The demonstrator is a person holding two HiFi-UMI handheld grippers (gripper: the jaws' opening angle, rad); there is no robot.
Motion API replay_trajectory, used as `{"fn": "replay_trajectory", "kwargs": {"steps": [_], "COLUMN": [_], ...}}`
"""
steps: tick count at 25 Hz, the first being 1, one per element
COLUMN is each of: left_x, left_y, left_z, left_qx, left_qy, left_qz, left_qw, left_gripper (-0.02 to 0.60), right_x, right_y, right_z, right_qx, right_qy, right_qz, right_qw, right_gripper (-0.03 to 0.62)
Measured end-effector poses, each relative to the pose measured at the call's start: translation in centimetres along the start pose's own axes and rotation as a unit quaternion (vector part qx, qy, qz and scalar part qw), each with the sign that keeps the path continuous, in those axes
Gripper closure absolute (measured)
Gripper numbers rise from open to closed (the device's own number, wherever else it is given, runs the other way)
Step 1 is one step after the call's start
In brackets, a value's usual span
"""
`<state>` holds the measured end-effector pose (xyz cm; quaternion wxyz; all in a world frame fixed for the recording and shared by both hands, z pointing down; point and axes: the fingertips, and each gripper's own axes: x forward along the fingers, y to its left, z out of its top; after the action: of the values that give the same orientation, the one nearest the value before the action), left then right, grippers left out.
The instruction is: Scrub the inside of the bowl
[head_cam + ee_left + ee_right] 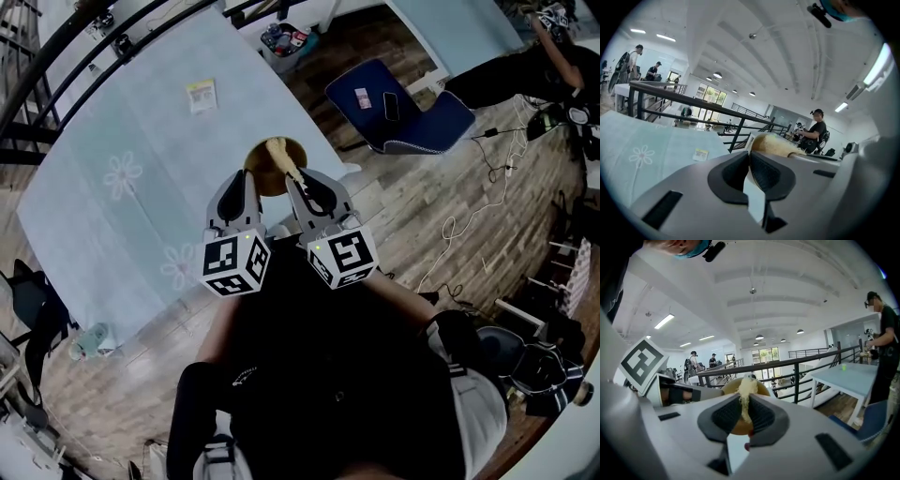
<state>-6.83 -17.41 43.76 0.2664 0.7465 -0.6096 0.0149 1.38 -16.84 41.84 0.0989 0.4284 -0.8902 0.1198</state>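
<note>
Blue table (141, 141), round tan bowl (265, 171)

This is a big open work hall, more a lab or studio than a home. Ahead of the left gripper (749, 157) a black steel railing (684, 96) fences a raised level under a high white ceiling (764, 47) with strip lights (665, 36) and round lamps (717, 75). Beyond the right gripper (743, 399) people (693, 359) stand far off and, to its right, a person (883, 348) works at a pale blue table (848, 376), while under both grippers lie a counter (141, 169) in flowered cloth and a wooden floor (422, 206) strewn with cables (469, 211).
</note>
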Motion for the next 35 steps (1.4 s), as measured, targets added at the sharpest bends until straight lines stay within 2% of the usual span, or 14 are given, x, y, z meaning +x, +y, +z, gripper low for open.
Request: {"fn": "replay_trajectory", "kwargs": {"steps": [3,7,11,16,21,23,27,29,32,35], "left_x": [-0.1,0.2,0.3,0.2,0.2,0.2,0.3,0.4,0.3,0.2], "left_y": [-0.7,-1.1,-1.3,-1.0,-0.5,-0.2,0.3,0.2,0.3,0.4], "left_z": [0.8,1.2,1.4,1.2,1.2,1.2,1.2,1.2,1.0,1.1], "left_qx": [0.035,0.036,0.043,0.050,0.048,0.049,0.053,0.063,0.083,0.082], "left_qy": [-0.007,-0.001,0.005,0.015,0.019,0.020,0.024,0.025,0.023,0.023], "left_qz": [-0.005,-0.018,-0.024,-0.020,-0.013,-0.006,-0.001,0.001,0.011,0.013], "left_qw": [0.9994,0.9992,0.9988,0.9984,0.9986,0.9986,0.9983,0.9977,0.9962,0.9963], "left_gripper": [0.555,0.557,0.558,0.558,0.558,0.558,0.558,0.558,0.558,0.558], "right_x": [-0.2,-0.2,-0.4,-0.8,-1.3,-1.3,-0.6,-0.2,0.1,0.2], "right_y": [0.6,1.9,3.0,4.2,4.2,3.8,2.4,1.6,0.8,0.1], "right_z": [0.7,1.9,1.7,0.0,-1.2,-1.0,1.0,1.9,2.4,2.2], "right_qx": [-0.016,-0.058,-0.094,-0.151,-0.184,-0.195,-0.230,-0.269,-0.325,-0.344], "right_qy": [-0.013,-0.028,-0.008,0.044,0.085,0.086,0.073,0.081,0.111,0.144], "right_qz": [0.012,0.046,0.096,0.176,0.218,0.210,0.158,0.135,0.109,0.086], "right_qw": [1.000,0.997,0.991,0.972,0.955,0.954,0.957,0.950,0.933,0.924], "right_gripper": [0.548,0.548,0.548,0.548,0.548,0.548,0.548,0.548,0.548,0.548]}}
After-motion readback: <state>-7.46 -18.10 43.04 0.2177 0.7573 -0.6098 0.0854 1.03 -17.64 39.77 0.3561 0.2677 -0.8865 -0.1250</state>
